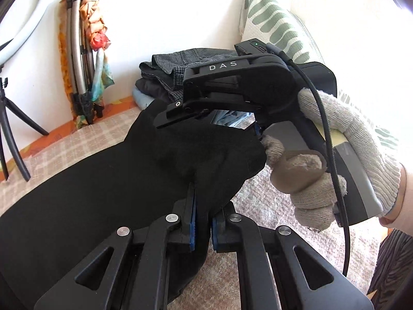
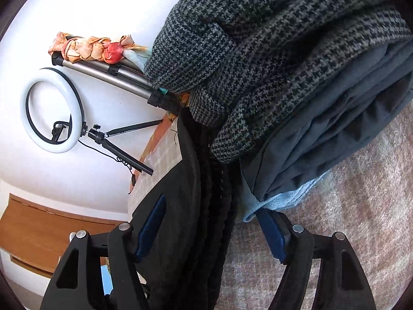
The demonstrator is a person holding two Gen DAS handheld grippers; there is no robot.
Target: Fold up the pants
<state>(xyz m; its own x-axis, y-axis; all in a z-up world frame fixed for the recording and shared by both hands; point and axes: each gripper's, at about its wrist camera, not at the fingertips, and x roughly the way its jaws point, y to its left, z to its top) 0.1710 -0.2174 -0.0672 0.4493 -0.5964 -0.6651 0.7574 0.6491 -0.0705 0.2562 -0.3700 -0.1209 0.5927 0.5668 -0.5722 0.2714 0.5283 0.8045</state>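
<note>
Left gripper (image 1: 202, 228): clamped on a bunched corner of the black pants (image 1: 103, 180), which trail leftward over the checked bed cover (image 1: 271, 206); right gripper (image 2: 214, 235): jaws spread around the same fabric, the nearer one to the folded clothes pile (image 2: 296, 77).

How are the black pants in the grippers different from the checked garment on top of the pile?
The black pants are plain and dark; the houndstooth garment is grey-and-black patterned. The pants hang loose, pinched by the left gripper; the houndstooth garment lies folded on the stack of clothes. Both are fabric.
</note>
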